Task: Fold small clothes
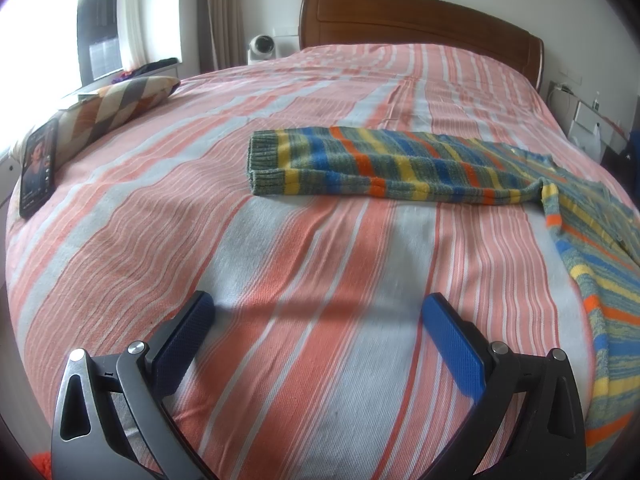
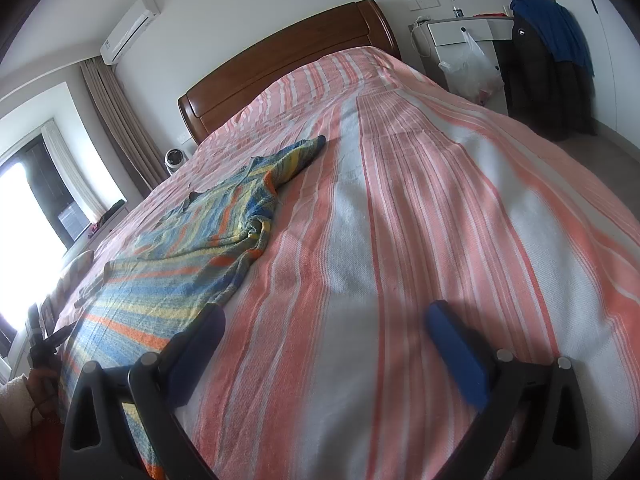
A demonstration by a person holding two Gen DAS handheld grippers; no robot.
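A small knitted sweater (image 1: pixel 400 168) with green, blue, yellow and orange stripes lies flat on the bed. In the left wrist view one sleeve stretches left across the middle and the body runs down the right edge. My left gripper (image 1: pixel 318 316) is open and empty above the bedspread, short of the sleeve. In the right wrist view the sweater (image 2: pixel 192 248) lies at the left, its other sleeve pointing toward the headboard. My right gripper (image 2: pixel 324 320) is open and empty, its left finger (image 2: pixel 200 344) at the sweater's right edge.
The bed has a pink, orange and white striped spread (image 1: pixel 280 260) and a wooden headboard (image 1: pixel 420 20). A phone (image 1: pixel 38 172) leans on a checked pillow (image 1: pixel 116 104) at the left edge. A nightstand with a plastic bag (image 2: pixel 472 64) and hanging dark clothes (image 2: pixel 544 60) stand to the right.
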